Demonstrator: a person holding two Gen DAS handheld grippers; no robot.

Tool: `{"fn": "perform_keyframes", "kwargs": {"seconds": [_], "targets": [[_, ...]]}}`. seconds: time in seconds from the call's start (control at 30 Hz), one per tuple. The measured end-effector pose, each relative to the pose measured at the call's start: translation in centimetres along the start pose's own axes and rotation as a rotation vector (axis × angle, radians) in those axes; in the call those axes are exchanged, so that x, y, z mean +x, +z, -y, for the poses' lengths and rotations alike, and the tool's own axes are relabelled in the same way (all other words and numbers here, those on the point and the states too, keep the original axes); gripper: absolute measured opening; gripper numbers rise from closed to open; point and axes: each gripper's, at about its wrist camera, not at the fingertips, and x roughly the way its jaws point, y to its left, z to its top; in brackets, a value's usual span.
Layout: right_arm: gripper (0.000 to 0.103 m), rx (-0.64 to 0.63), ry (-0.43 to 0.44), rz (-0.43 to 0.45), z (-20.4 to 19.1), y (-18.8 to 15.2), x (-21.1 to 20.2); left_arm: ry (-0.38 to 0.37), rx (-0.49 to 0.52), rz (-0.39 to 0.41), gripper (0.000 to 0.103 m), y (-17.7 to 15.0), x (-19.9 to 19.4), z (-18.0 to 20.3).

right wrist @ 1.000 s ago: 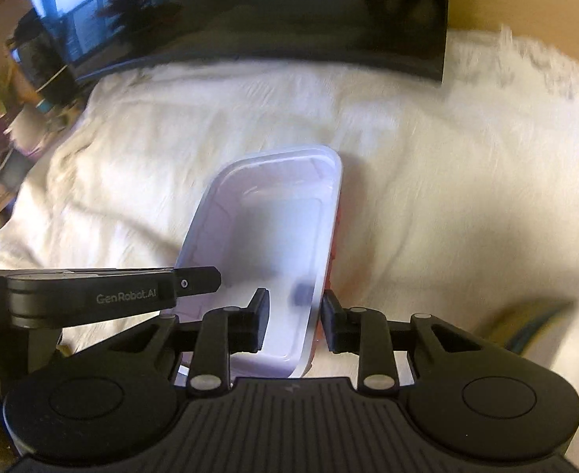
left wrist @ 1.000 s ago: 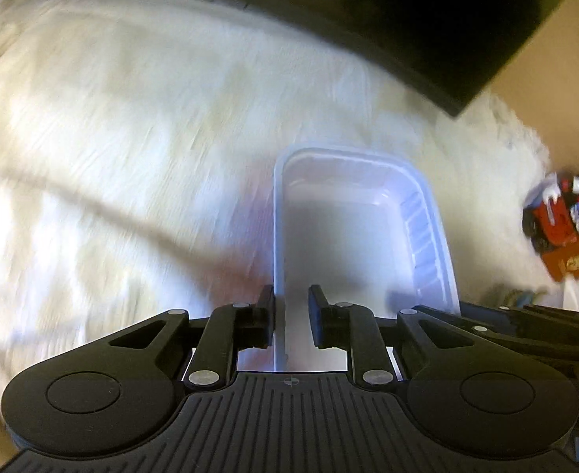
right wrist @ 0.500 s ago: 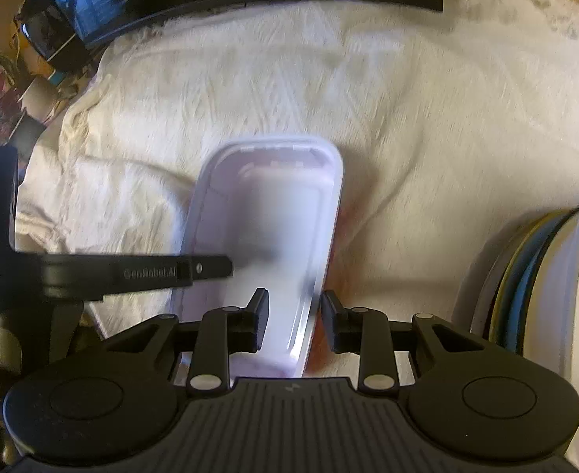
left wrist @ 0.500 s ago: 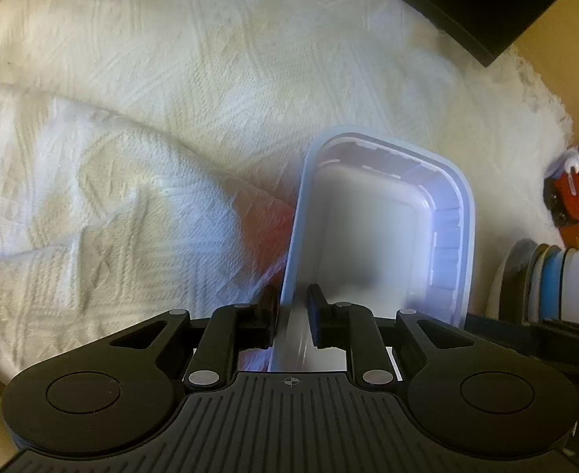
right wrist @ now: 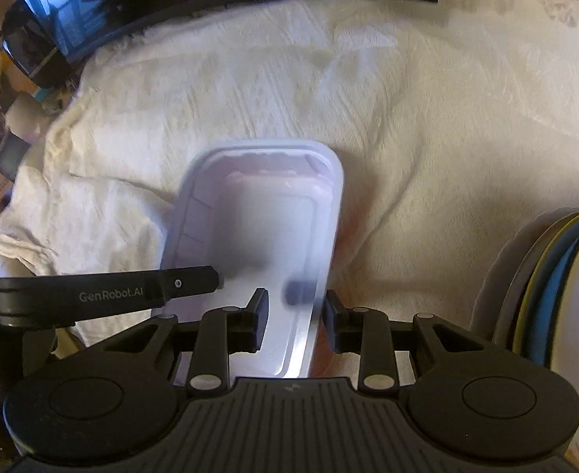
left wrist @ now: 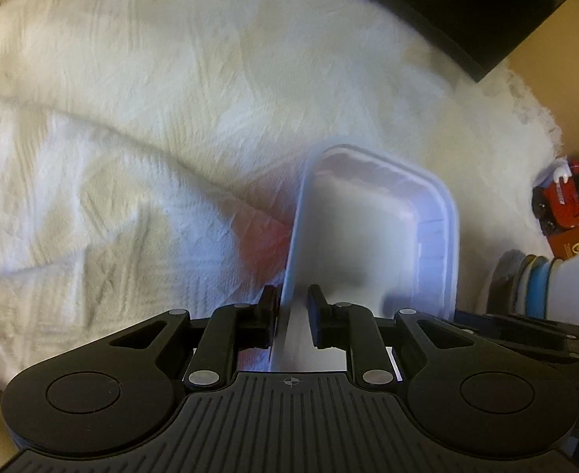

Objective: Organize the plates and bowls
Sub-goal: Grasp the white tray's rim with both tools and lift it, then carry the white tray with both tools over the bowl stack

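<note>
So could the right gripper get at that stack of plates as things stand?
Probably not yet: the right gripper is shut on the white tray's rim. The stack of plates stands close beside it, with nothing between.

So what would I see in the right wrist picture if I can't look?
The right gripper pinches one long wall of a white plastic tray above a rumpled white cloth. Stacked plates stand at the right edge.

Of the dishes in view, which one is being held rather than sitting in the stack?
The white rectangular plastic tray, gripped on opposite rims by both grippers. The round plates and bowls stand on edge, untouched, at the right.
</note>
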Motion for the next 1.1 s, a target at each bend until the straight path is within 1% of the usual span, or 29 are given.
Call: {"fn": "perform_keyframes", "kwargs": {"seconds": [0.07, 0.2, 0.33, 0.43, 0.57, 0.63, 0.7, 0.83, 0.9, 0.97, 1.1], "targets": [[0.031, -0.003, 0.014, 0.045, -0.1, 0.5, -2.2, -0.013, 0.006, 0.033, 0.019, 0.3, -1.8, 0.7], [0.031, -0.011, 0.063, 0.157, 0.6, 1.6, -8.0, -0.062, 0.047, 0.142, 0.02, 1.1, -6.6, 3.4], [0.031, -0.023, 0.067, 0.263, 2.4, 1.7, -14.1, -0.139, 0.084, 0.233, 0.019, 1.5, -10.2, 7.4], [0.031, -0.018, 0.052, 0.313, 4.7, 1.1, -18.0, -0.187, 0.126, 0.256, 0.02, 1.4, -11.7, 11.1], [0.032, -0.023, 0.017, 0.371, 8.1, -0.9, -22.4, -0.243, 0.214, 0.284, 0.02, 0.5, -12.9, 16.5], [0.032, -0.022, -0.003, 0.388, 9.9, -2.0, -24.0, -0.267, 0.245, 0.275, 0.02, -0.2, -12.8, 19.0], [0.032, -0.005, -0.012, 0.385, 11.7, -3.1, -24.9, -0.28, 0.281, 0.252, 0.021, -1.0, -12.3, 21.3], [0.032, 0.027, -0.036, 0.355, 14.9, -5.5, -25.0, -0.279, 0.335, 0.189, 0.021, -2.9, -10.2, 24.0], [0.033, 0.043, -0.048, 0.326, 16.1, -6.4, -24.2, -0.268, 0.342, 0.141, 0.02, -3.9, -8.3, 25.0], [0.033, 0.054, -0.055, 0.296, 17.1, -7.2, -23.1, -0.237, 0.342, 0.09, 0.02, -4.8, -6.1, 25.5], [0.033, 0.103, -0.051, 0.253, 18.9, -7.9, -20.8, -0.185, 0.326, 0.004, 0.02, -5.8, -2.8, 25.6]]}}
